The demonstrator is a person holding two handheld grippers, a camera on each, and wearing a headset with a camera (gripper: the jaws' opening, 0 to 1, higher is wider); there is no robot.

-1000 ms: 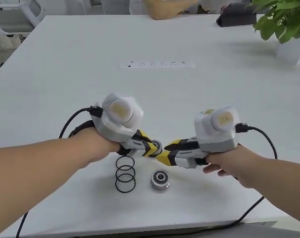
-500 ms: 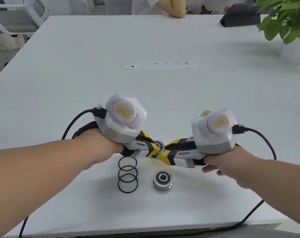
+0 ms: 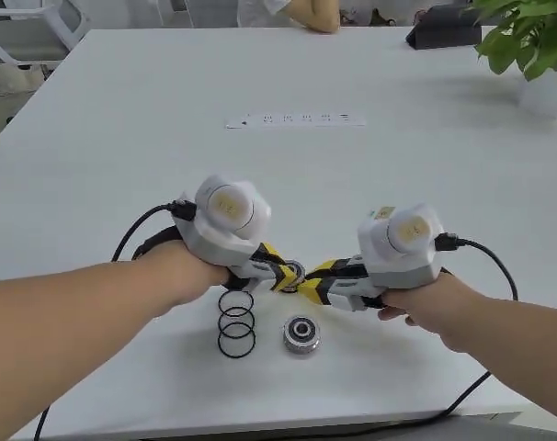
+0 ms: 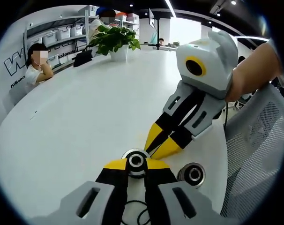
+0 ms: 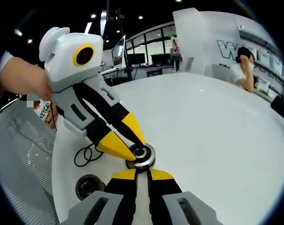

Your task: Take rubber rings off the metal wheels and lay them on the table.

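Two metal wheels; three rubber rings

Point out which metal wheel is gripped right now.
The wheel clamped between fingers of the left gripper; the other wheel lies free on the table by the rubber rings.

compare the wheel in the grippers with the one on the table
Held wheel is lifted; table wheel lies flat beside the rings. Held wheel is clamped in the left gripper with the right gripper tips at its rim; table wheel is untouched. Both are round metal wheels.
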